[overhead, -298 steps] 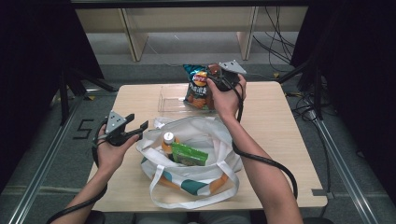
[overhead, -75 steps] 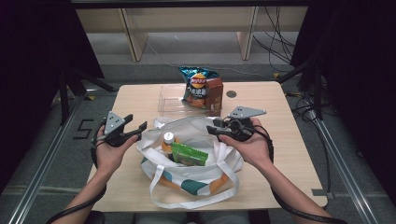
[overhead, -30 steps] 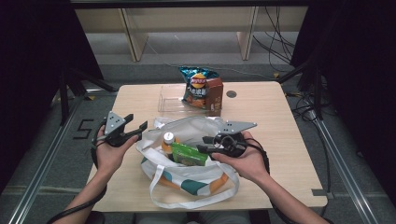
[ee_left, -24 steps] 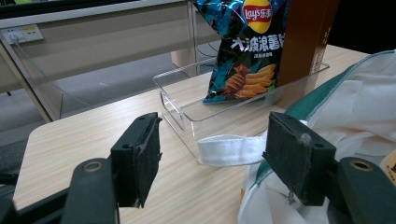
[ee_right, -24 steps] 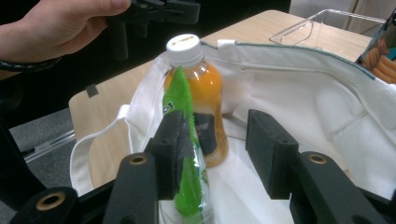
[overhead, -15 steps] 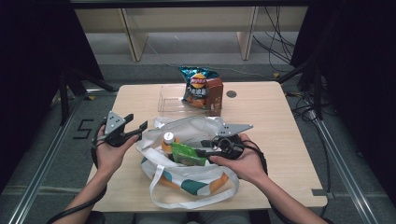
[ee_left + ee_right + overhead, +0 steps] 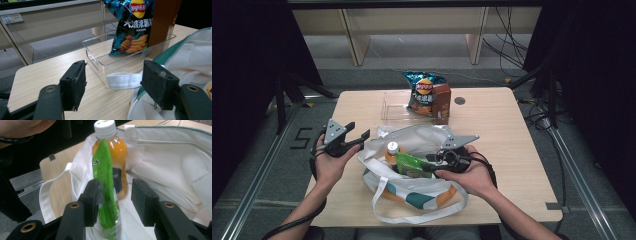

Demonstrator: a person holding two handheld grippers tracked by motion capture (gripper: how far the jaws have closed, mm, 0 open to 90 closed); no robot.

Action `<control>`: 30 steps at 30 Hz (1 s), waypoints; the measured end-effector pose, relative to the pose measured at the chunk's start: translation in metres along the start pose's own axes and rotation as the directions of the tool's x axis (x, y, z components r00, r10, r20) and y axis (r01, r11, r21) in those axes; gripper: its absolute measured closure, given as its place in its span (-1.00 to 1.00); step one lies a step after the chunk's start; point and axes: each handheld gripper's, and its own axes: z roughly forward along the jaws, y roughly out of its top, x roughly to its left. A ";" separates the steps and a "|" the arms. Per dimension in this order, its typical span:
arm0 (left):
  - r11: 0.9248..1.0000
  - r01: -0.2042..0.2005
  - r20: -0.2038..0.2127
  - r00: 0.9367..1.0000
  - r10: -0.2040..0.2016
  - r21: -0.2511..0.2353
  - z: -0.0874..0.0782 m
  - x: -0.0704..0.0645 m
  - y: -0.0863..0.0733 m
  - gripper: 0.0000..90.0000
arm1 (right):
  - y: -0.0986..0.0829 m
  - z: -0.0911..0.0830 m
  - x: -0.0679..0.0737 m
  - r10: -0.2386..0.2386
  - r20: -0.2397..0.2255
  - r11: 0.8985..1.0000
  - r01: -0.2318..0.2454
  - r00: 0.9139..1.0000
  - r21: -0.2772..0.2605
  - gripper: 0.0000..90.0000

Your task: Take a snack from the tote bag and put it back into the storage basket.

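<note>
Right claw (image 7: 113, 202) has advanced from beside the white fabric tote bag (image 7: 422, 137) into its mouth; its jaws stand apart around the flat green foil packet (image 7: 107, 195), which stands in the bag against the orange-juice bottle (image 7: 112, 152). Left claw (image 7: 117, 87), jaws apart, hovers beside the bag's handle. On the tabletop (image 7: 507, 125), the clear plastic tray (image 7: 394, 105) holds a blue crisp bag (image 7: 424, 90) and brown box (image 7: 442, 97).

wooden table (image 7: 507, 130) bears a tote bag (image 7: 422, 192) and clear bin (image 7: 394, 107).

From above my side, the high view looks down across the table (image 7: 512, 130). Both gripper views sit close and low; all three share my tote bag (image 7: 422, 137) (image 7: 190, 60) (image 7: 160, 152).
</note>
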 end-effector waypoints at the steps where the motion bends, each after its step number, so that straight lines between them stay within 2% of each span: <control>1: 1.000 -0.001 0.001 1.000 0.001 0.001 0.000 0.000 0.000 -0.22 | 0.000 -0.001 0.002 0.005 0.011 1.000 -0.005 1.000 0.006 0.31; 6: 1.000 -0.002 0.000 1.000 0.002 -0.001 0.000 0.000 0.000 -0.22 | 0.002 0.002 0.005 -0.024 -0.026 1.000 0.024 0.999 -0.005 0.32; 7: 1.000 -0.002 0.000 1.000 0.002 -0.001 0.000 -0.001 0.000 -0.22 | 0.001 0.001 0.007 -0.015 -0.013 1.000 0.015 1.000 0.008 0.35; 9: 1.000 -0.004 0.001 1.000 0.004 -0.002 0.000 -0.001 0.000 -0.22 | 0.000 0.002 0.006 -0.021 -0.016 1.000 0.021 1.000 0.018 0.38; 10: 1.000 -0.003 0.001 1.000 0.003 -0.003 0.000 -0.001 0.000 -0.22 | -0.002 0.005 0.007 -0.017 -0.013 1.000 0.017 1.000 0.010 0.41; 11: 1.000 -0.003 0.001 1.000 0.003 -0.002 0.000 -0.001 0.000 -0.22 | -0.002 0.003 0.006 -0.023 -0.010 0.999 0.023 1.000 0.033 0.45; 14: 1.000 -0.004 0.000 1.000 0.004 -0.002 0.000 0.000 0.000 -0.22 | -0.002 0.005 0.007 -0.030 -0.012 0.999 0.030 0.999 0.021 0.53; 18: 1.000 -0.003 0.001 1.000 0.003 -0.002 0.000 -0.001 0.000 -0.22 | -0.003 0.003 0.007 -0.040 -0.013 0.998 0.041 0.999 0.044 0.70; 22: 1.000 -0.005 0.000 1.000 0.005 -0.002 -0.001 -0.001 0.001 -0.22 | -0.003 0.003 0.005 -0.077 -0.006 0.996 0.077 0.997 0.042 0.88; 24: 1.000 -0.005 -0.001 1.000 0.005 -0.001 0.000 -0.001 0.000 -0.22 | -0.003 0.002 0.004 -0.114 0.007 0.993 0.113 0.993 0.032 0.94; 26: 1.000 -0.005 -0.001 1.000 0.005 -0.002 0.000 -0.001 0.000 -0.22 | -0.003 0.002 0.005 -0.102 0.009 0.994 0.102 0.995 0.039 0.98; 29: 1.000 -0.005 -0.001 1.000 0.005 -0.002 0.000 0.000 0.000 -0.22 | -0.002 0.001 0.005 -0.127 0.032 0.992 0.126 0.991 0.018 1.00; 30: 1.000 -0.004 -0.001 1.000 0.004 -0.002 0.000 0.000 0.000 -0.22 | 0.000 -0.002 0.004 -0.137 0.037 0.990 0.136 0.990 0.030 1.00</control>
